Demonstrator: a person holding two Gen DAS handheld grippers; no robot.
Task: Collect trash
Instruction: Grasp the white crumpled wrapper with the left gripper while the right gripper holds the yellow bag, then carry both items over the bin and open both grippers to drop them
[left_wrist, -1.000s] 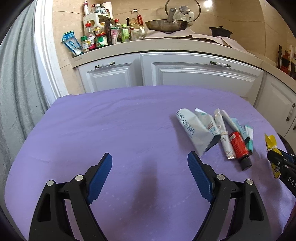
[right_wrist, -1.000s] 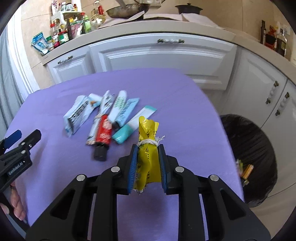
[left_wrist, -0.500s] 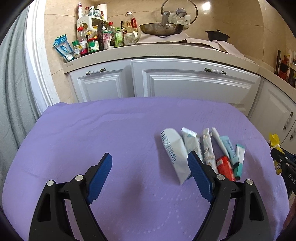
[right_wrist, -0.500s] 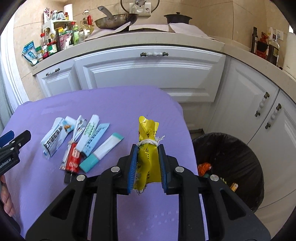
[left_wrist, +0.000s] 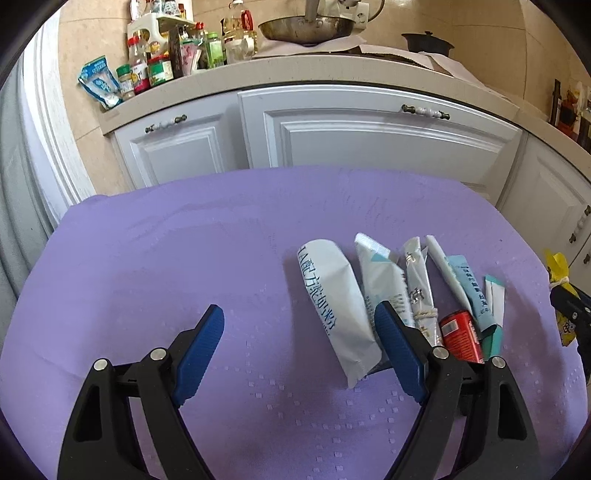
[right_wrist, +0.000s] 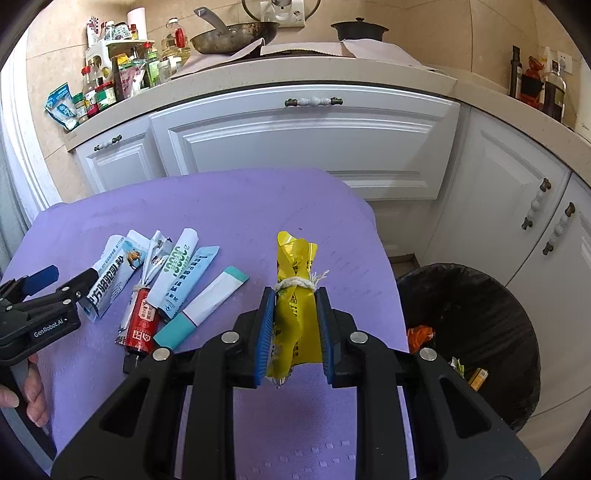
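Beside the bin (right_wrist: 476, 325), right gripper (right_wrist: 295, 325) pinches yellow wrapper (right_wrist: 295, 295).

left gripper (left_wrist: 299, 325): now beside the row of flattened paper packets (left_wrist: 400, 291), its right finger over them | right gripper (right_wrist: 293, 306): carried rightward; black-lined trash bin (right_wrist: 476, 295) now just right of it

A table under a purple embossed cloth (left_wrist: 147, 266) fills the foreground. At twelve o'clock runs a row of white panelled cabinets (right_wrist: 303, 140) with dark-ended handles, topped by a beige stone counter (left_wrist: 332, 79) against glossy beige wall tiles (right_wrist: 424, 18). At nine o'clock stands a white moulded door frame (left_wrist: 48, 140).
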